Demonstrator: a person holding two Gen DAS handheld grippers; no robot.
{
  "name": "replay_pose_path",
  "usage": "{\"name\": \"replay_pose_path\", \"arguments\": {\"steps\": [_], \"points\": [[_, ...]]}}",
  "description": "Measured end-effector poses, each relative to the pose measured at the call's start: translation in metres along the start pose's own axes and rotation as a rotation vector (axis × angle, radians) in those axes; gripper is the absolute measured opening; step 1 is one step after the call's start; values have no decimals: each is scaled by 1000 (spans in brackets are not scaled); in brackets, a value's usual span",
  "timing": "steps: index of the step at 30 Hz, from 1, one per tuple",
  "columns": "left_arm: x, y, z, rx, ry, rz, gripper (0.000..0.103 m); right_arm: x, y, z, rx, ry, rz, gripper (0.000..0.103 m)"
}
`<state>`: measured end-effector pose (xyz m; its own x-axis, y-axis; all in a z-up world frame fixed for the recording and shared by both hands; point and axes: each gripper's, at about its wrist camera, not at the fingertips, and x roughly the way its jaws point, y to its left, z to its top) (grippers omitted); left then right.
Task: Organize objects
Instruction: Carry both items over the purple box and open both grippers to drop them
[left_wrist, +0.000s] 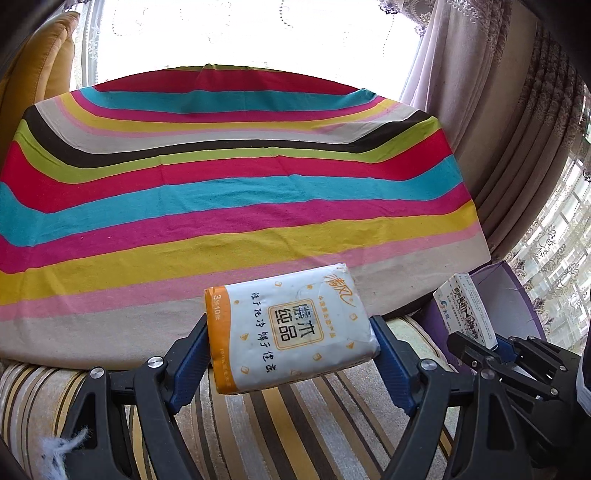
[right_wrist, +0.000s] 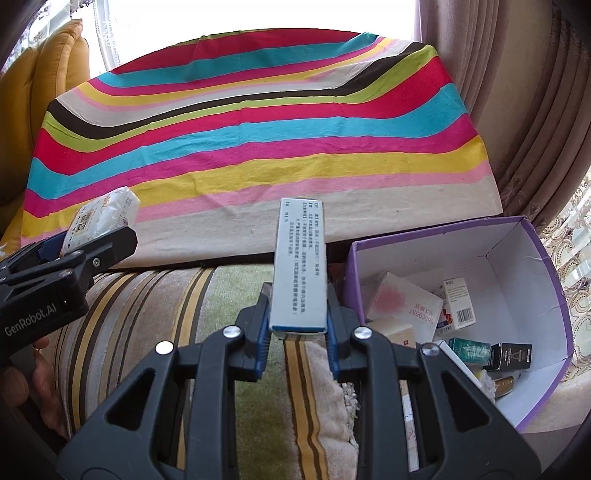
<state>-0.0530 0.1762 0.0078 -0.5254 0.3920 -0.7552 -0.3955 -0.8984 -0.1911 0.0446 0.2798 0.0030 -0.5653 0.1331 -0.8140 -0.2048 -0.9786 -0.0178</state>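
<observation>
My left gripper (left_wrist: 291, 354) is shut on a white and orange tissue pack (left_wrist: 291, 328), held above the striped cushion; the pack also shows at the left of the right wrist view (right_wrist: 103, 216). My right gripper (right_wrist: 297, 325) is shut on a long white and blue medicine box (right_wrist: 301, 266), held upright just left of the purple box (right_wrist: 546, 280). The medicine box shows at the right of the left wrist view (left_wrist: 465, 310).
The purple box has a white inside and holds several small boxes and bottles (right_wrist: 454, 306). A table under a rainbow-striped cloth (left_wrist: 236, 192) lies ahead. A striped cushion (right_wrist: 155, 314) is below. Curtains (right_wrist: 517, 110) hang at the right, a yellow sofa (right_wrist: 44, 92) at the left.
</observation>
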Motion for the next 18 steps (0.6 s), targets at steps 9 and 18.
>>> {"name": "replay_pose_path", "arguments": {"steps": [9, 18], "points": [[2, -40, -11, 107, 35, -77, 82, -15, -35, -18, 37, 9, -40, 29], [11, -85, -19, 200, 89, -154, 82, -20, -83, -44, 114, 43, -104, 29]]}}
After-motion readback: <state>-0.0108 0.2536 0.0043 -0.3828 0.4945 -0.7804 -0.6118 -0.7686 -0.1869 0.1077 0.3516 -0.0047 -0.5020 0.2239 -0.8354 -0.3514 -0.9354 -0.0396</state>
